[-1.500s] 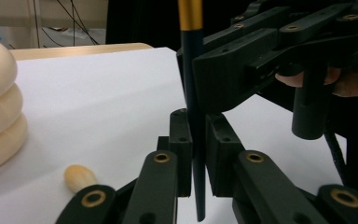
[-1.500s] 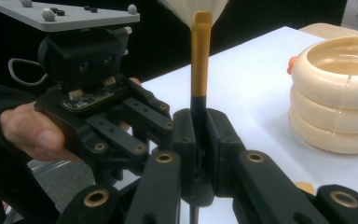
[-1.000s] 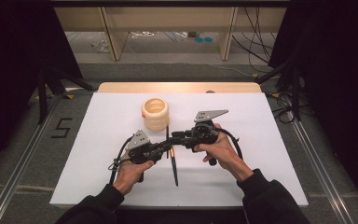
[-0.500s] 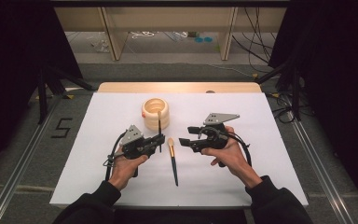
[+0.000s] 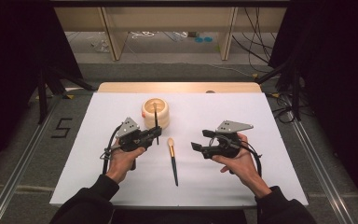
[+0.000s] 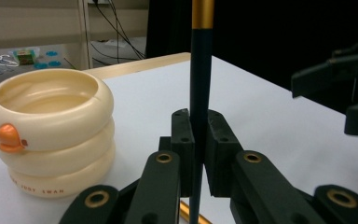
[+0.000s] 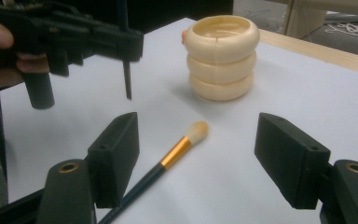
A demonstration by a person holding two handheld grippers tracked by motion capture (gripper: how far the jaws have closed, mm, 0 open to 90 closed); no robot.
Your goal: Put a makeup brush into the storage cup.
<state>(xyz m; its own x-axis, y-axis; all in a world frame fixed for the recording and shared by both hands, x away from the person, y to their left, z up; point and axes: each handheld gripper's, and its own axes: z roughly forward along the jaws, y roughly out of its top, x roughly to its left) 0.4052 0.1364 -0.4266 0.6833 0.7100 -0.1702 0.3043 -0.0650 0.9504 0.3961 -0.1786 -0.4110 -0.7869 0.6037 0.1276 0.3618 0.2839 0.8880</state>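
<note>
Left of centre in the high view, your left hand-held gripper has its jaws clamped tight on a dark brush handle, which stands upright just in front of the cream holder. From that hand-held gripper's own view, the upright brush runs up through the middle of the frame with its gold ferrule at the top edge, and both black pads press on its thin dark stem. The ringed cream holder, marked with a small orange duck bill, sits at the left of that frame on the white counter.

Right of centre in the high view, your right hand-held gripper points toward the middle of the frame. Its jaws have just been opening and now stand wide apart with nothing gripped. Seen from its own view, the two black pads rise at lower left and lower right, and a second brush lies flat on the counter between them, nearer the left pad, with its pale bristle tip pointing up toward the holder. Whether that left pad touches the handle, you cannot tell.

Between your two hands in the high view, this lying brush rests on the counter, bristles toward the top of the frame, apart from both hand-held grippers. At the upper left of the right view, your left hand-held gripper holds its brush tip-down above the counter.
</note>
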